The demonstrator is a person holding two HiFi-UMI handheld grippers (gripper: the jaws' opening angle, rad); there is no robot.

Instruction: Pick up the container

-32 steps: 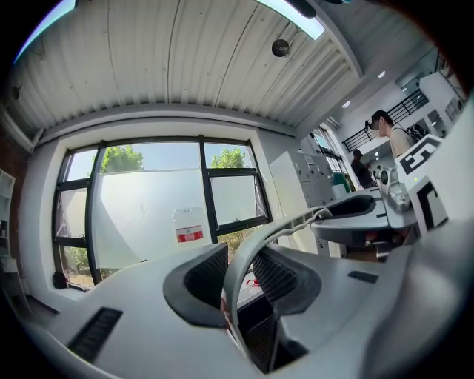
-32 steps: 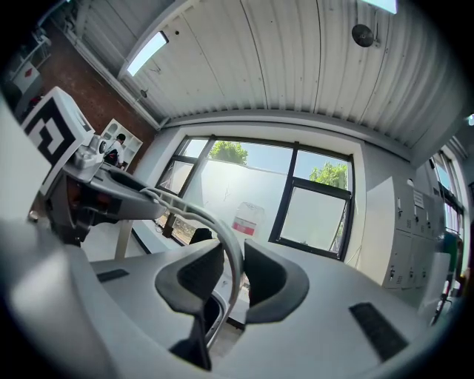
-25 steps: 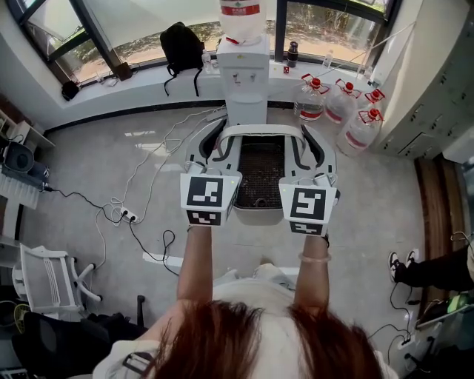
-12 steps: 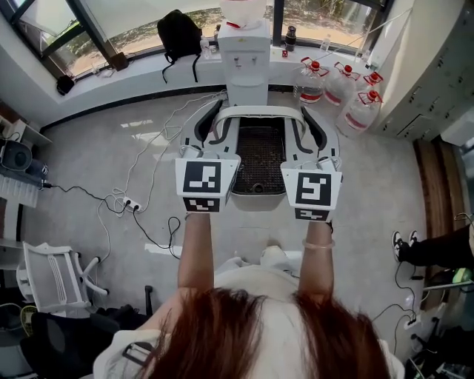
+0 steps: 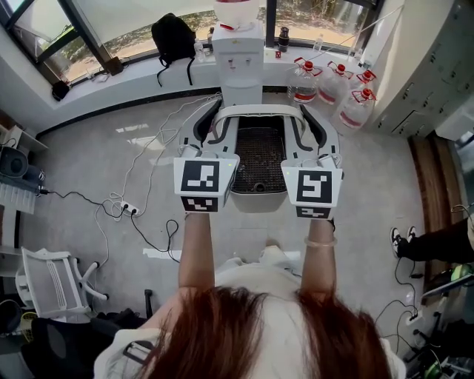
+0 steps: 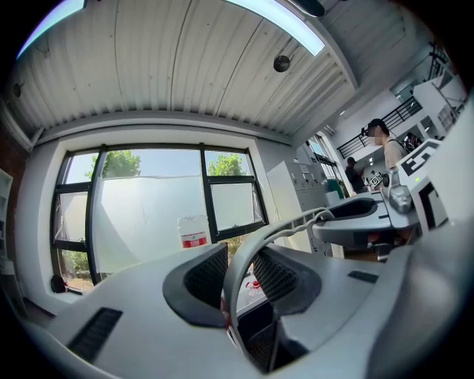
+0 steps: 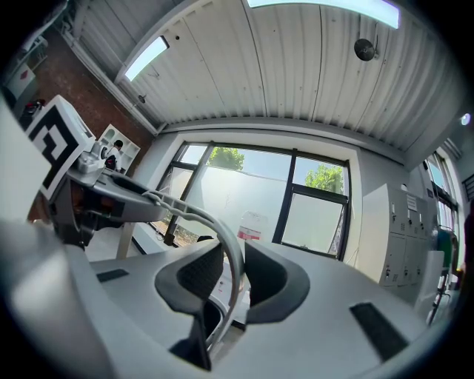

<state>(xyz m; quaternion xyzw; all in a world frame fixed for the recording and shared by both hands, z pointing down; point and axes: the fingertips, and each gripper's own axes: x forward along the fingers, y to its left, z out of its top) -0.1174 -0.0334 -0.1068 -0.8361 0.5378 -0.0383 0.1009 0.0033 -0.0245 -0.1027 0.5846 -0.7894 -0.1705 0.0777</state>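
Container: a white tub point(image 5: 259, 110) with a dark mesh bottom, held up in the air above the floor point(image 5: 111, 163), in front of the person and level between the two grippers.
Left gripper: point(image 5: 209, 133) clamped on the tub's left rim; in the left gripper view point(image 6: 237, 280) the thin white rim point(image 6: 292, 224) runs between the two dark pads point(image 6: 201, 277), which close on it.
Right gripper: point(image 5: 312, 135) clamped on the tub's right rim; in the right gripper view point(image 7: 235, 280) the rim point(image 7: 222, 238) passes between the pads point(image 7: 196, 280) in the same way.
Arms: both bare forearms stretch forward, roughly parallel, a bracelet point(image 5: 320, 241) on the right wrist.
Dispenser: a white water dispenser point(image 5: 241, 66) stands by the window just beyond the tub, a bottle point(image 5: 237, 10) on top.
Jugs: three clear jugs point(image 5: 337, 87) with red caps on the floor right of the dispenser.
Backpack: black point(image 5: 172, 37), on the sill left of the dispenser.
Cables: loose leads and a power strip point(image 5: 127, 211) on the floor at left.
Chair: white point(image 5: 52, 283), lower left.
Bystander: a dark-trousered leg and shoe point(image 5: 401, 244) at the right edge.
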